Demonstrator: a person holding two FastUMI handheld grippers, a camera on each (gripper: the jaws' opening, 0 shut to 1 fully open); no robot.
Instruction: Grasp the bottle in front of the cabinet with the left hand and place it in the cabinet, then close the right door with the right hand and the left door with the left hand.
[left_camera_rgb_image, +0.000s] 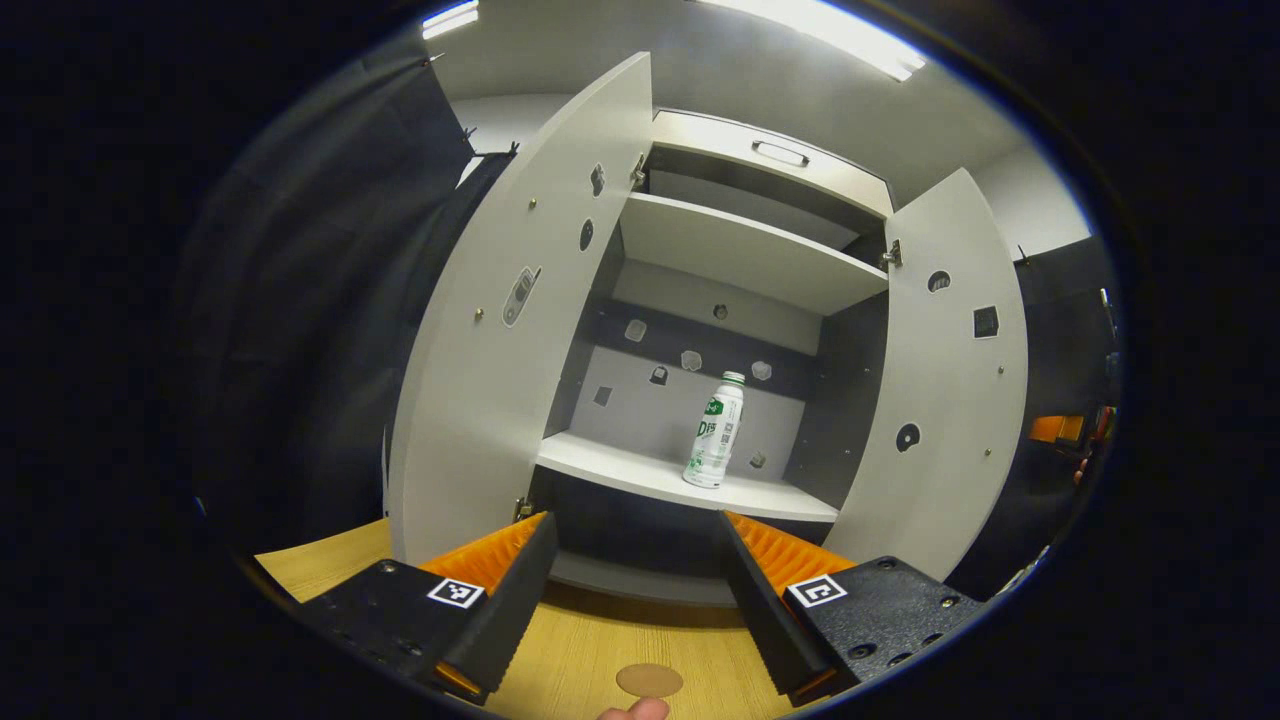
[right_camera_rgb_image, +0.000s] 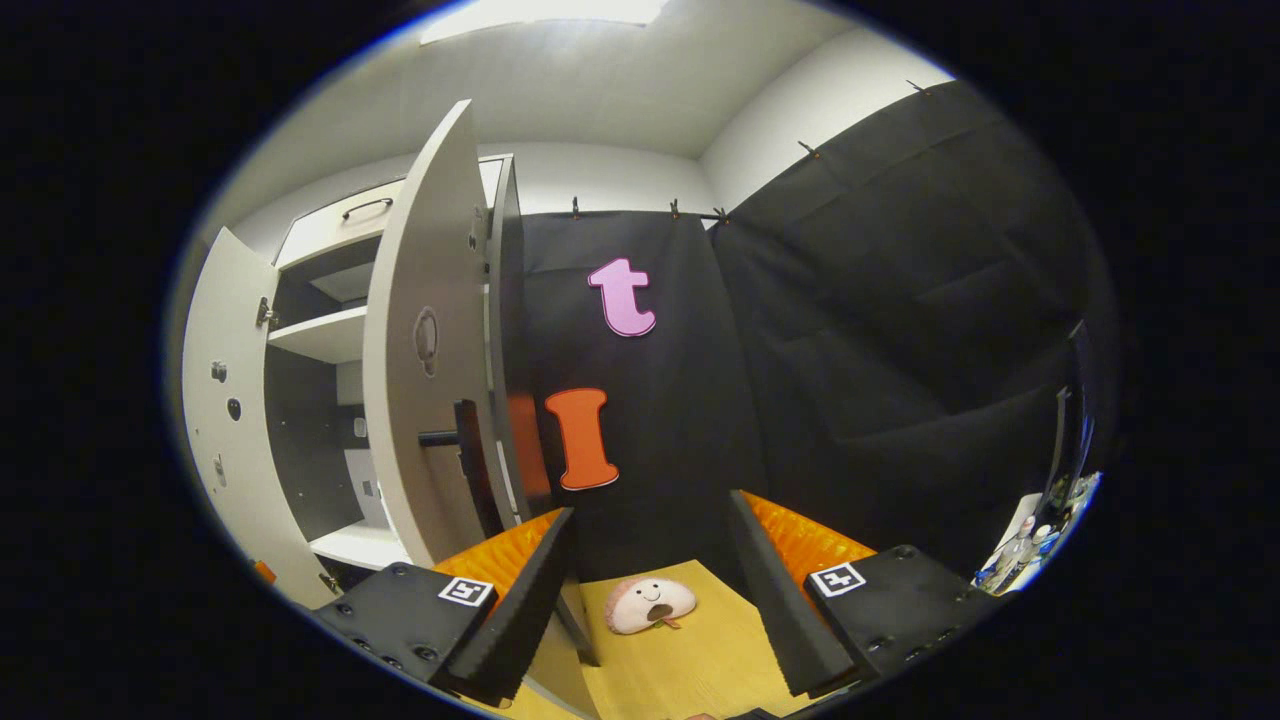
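1. Left gripper (left_camera_rgb_image: 635, 560) of mine hangs released in the left gripper view, its two fingers spread wide with nothing between them, low over the wooden tabletop (left_camera_rgb_image: 600, 650) in front of the cabinet (left_camera_rgb_image: 750, 260).
2. My bottle (left_camera_rgb_image: 716, 432) stands upright on the cabinet's lower shelf (left_camera_rgb_image: 620, 470), toward the right part of it and near the back wall, well apart from my fingers.
3. Both doors stand open: the left door (left_camera_rgb_image: 500, 330) swings out on one side of the opening, the right door (left_camera_rgb_image: 945, 380) on the other.
4. On the tabletop just ahead of my left fingers lies a small round tan disc (left_camera_rgb_image: 649, 680); a fingertip (left_camera_rgb_image: 635, 710) shows at the bottom edge.
5. My right gripper (right_camera_rgb_image: 650, 575) is likewise spread and holds nothing, seen in the right gripper view beside the cabinet's outer flank.
6. From there I see the right door (right_camera_rgb_image: 425, 340) edge-on, with its dark handle (right_camera_rgb_image: 455, 440) sticking out, apart from my fingers.
7. Between my right fingers, farther off on the tabletop, lies a small plush toy (right_camera_rgb_image: 650, 603).
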